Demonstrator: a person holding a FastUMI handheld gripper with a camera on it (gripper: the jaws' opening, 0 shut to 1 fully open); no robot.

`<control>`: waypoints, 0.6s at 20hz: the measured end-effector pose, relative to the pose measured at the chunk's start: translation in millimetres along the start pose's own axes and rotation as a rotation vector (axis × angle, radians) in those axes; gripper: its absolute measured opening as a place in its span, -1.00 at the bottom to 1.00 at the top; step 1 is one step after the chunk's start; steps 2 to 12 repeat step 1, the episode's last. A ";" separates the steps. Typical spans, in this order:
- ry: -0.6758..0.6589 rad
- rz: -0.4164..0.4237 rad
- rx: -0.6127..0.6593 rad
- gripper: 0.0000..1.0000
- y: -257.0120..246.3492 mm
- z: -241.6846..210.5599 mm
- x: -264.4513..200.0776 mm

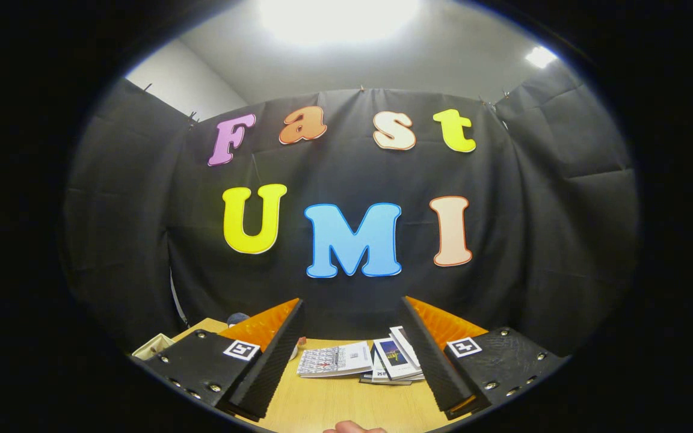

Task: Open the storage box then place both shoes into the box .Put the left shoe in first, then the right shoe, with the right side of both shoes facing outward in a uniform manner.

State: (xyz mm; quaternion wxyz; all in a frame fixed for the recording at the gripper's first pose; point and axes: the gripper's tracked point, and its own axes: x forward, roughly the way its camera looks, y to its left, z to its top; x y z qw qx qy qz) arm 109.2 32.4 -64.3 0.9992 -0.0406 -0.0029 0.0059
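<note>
Gripper view: gripper (351,337) was held level and aimed at the booth wall, fingers spread wide with nothing between them. Booklets (358,361) lay on the tabletop (334,403) just ahead. A pale box corner (153,346) sat beside the left finger; storage box or not, couldn't tell. Shoes unplaced from here.

One gripper (351,313), two jaws, standing apart with nothing between them. Each jaw mount carries one square marker tag, two tags (242,349) in total. One wooden counter (334,403). Toward its far edge, beyond the jaws: one booklet (334,359) lying flat, and beside it one fanned stack of printed cards (396,358), at least three, exact count cannot be told. One pale box (153,346) at the counter's far left corner, partly hidden. Two ceiling lights (337,15).
</note>
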 end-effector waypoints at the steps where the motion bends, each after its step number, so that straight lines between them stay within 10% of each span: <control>1: 0.001 0.005 0.004 0.95 1.1 -1.4 0.9; 12: 0.001 0.005 0.004 0.95 1.1 -1.4 0.9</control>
